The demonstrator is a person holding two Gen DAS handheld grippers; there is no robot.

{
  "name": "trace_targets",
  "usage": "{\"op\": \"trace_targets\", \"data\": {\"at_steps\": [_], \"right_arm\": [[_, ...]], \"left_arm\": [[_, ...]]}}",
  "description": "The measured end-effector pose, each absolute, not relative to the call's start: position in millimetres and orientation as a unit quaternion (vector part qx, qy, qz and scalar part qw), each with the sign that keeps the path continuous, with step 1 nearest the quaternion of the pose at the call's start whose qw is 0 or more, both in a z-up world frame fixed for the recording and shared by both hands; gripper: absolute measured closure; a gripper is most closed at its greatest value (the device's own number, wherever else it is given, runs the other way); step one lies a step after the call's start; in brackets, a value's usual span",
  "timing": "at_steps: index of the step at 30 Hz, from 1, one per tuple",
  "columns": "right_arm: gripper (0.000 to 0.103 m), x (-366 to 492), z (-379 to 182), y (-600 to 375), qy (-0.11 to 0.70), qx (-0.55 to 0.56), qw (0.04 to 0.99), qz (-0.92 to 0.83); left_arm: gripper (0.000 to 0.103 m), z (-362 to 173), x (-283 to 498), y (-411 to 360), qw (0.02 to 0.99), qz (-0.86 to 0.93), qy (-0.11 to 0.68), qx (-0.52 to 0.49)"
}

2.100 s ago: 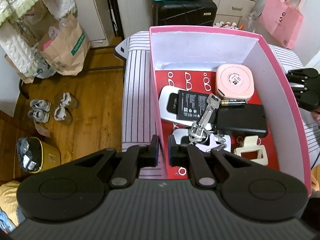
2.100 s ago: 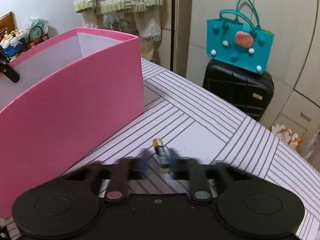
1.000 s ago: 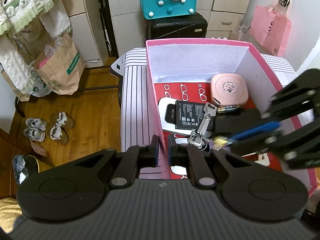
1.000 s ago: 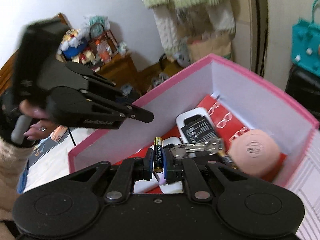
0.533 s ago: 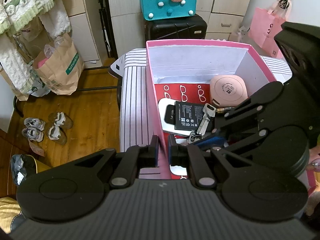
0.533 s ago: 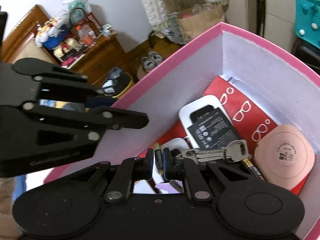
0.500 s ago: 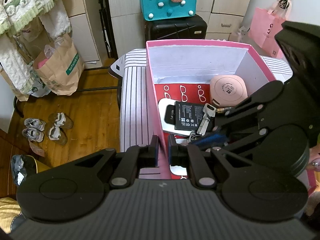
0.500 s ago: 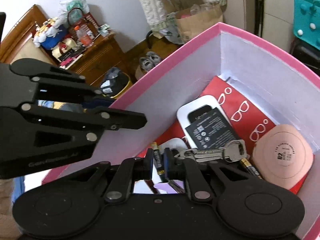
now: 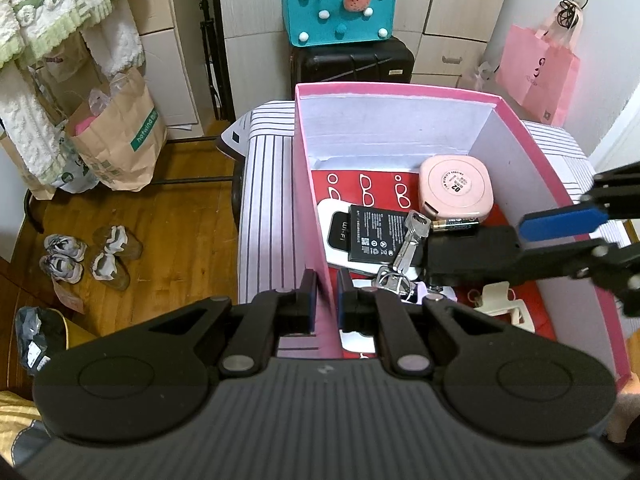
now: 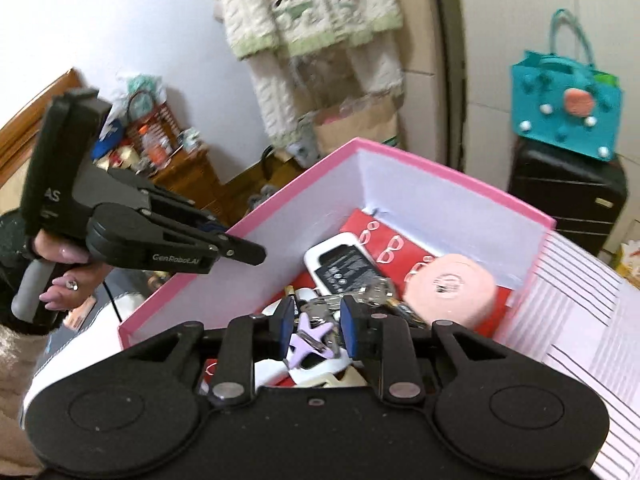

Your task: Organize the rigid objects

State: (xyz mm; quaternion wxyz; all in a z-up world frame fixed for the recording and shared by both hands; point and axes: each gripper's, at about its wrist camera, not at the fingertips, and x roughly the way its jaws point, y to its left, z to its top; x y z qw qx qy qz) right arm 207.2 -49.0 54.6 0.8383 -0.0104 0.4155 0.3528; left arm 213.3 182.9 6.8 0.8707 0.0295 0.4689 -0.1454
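A pink box point(image 9: 532, 140) stands on the striped table. In it lie a pink round case point(image 9: 456, 192), a white Wi-Fi device point(image 9: 340, 232) with a black battery pack on it, keys point(image 9: 408, 244), a battery point(image 9: 456, 224), a black case point(image 9: 468, 256) and a cream clip point(image 9: 500, 304). My left gripper point(image 9: 324, 300) is shut on the box's left wall. My right gripper point(image 10: 316, 328) is open and empty above the box; it also shows in the left wrist view point(image 9: 560, 236). A second battery point(image 10: 290, 294) lies in the box near the left wall.
A purple star clip point(image 10: 310, 340) lies under my right gripper. A black suitcase point(image 9: 352, 60) with a teal bag point(image 9: 340, 4) stands behind the table. Paper bags point(image 9: 116, 132) and shoes point(image 9: 92, 252) are on the wood floor at left.
My right gripper has opened and let go of the battery inside the box, then pulled back up and to the right. My left gripper has stayed clamped on the box wall.
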Motion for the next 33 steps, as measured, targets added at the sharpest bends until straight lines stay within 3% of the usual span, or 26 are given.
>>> {"op": "trace_targets", "data": {"at_steps": [12,20,27,29,33], "right_arm": [[0.067,188,69,-49,0.412,-0.041,0.845,0.338],[0.037,168,73,-56,0.421,-0.084,0.839,0.334],[0.025,156,77,-76,0.431,-0.095,0.836,0.327],[0.012,154,80,-79,0.434,-0.117,0.843,0.297],[0.012,140,84,-94,0.385,-0.138,0.861,0.301]], "left_arm": [[0.094,11,178,177,0.874,-0.127,0.467,0.051],[0.094,36,149,177,0.888,-0.112,0.444,0.048],[0.094,52,127,161,0.901,-0.124,0.413,0.051],[0.094,55,121,156,0.902,-0.128,0.409,0.051],[0.083,56,113,145,0.901,-0.142,0.408,0.042]]}}
